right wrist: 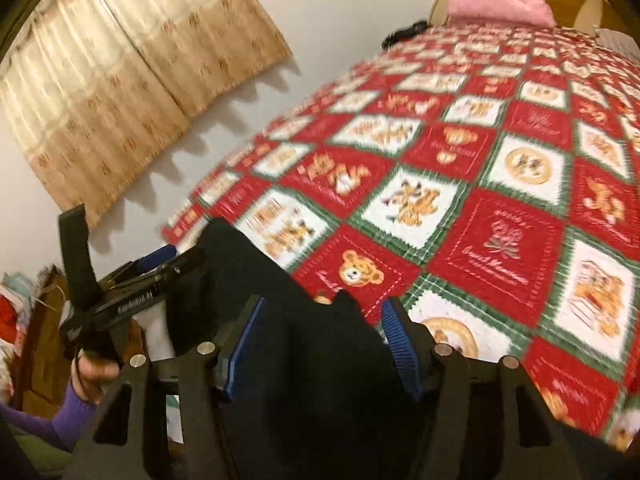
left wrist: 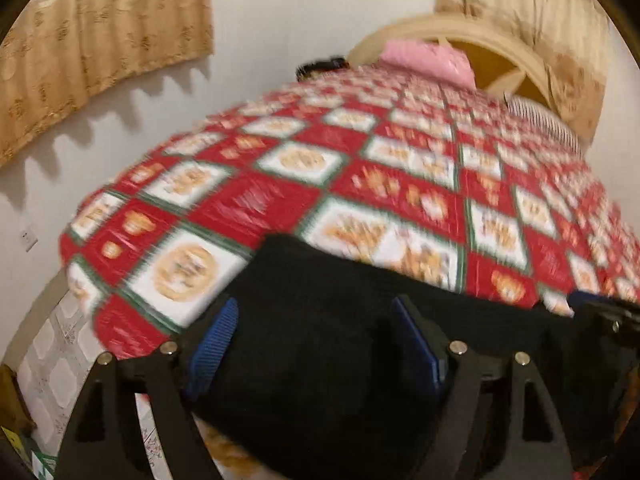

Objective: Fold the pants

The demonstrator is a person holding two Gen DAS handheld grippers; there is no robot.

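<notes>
The black pants lie in a bundle on the near edge of the bed, on a red, white and green patchwork cover. My left gripper hangs over them, its blue pads wide apart, with the dark cloth below and between them but not pinched. In the right wrist view the pants fill the gap of my right gripper, whose jaws also stand apart, off the cloth. A hand in a purple sleeve holds the left gripper's black body at the left end of the pants.
A pink pillow leans against the cream headboard at the far end of the bed. A small black object sits by the far left edge. Beige curtains hang on the white wall to the left. The picture is motion-blurred.
</notes>
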